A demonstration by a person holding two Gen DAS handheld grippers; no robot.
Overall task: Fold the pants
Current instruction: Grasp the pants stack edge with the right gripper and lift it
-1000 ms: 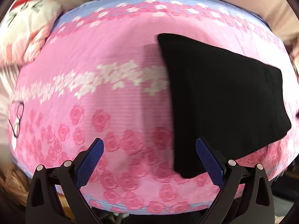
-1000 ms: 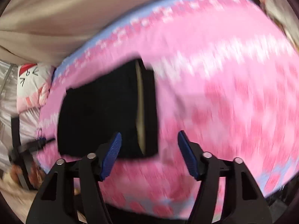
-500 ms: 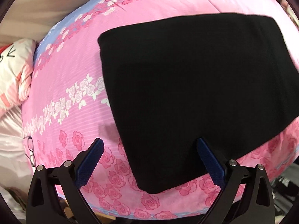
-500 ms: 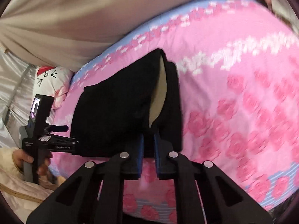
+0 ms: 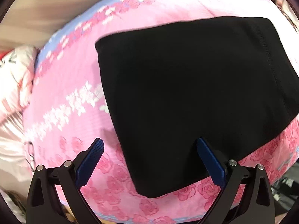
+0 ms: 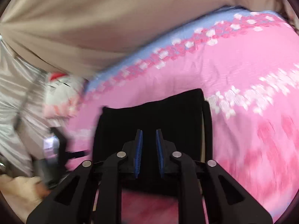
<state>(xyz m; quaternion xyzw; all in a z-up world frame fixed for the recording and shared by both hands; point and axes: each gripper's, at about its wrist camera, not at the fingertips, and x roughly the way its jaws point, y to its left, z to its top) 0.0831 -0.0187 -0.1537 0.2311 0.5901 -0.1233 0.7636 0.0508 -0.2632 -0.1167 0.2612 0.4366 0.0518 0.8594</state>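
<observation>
Covering the bed, a pink floral sheet (image 5: 78,112) holds folded black pants (image 5: 186,97); both grippers' fingers gape.

Black pants (image 5: 196,97), folded into a flat, roughly rectangular bundle with smooth top surface and a stitched seam along one edge. Layered edges show at one side (image 6: 203,123). The bundle lies on a pink rose-patterned bedspread (image 5: 78,85).

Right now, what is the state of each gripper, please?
Left gripper: open, holding nothing, above the near edge of the black pants.
Right gripper: jaws nearly shut, small gap; a grip on the pants cannot be told.
</observation>
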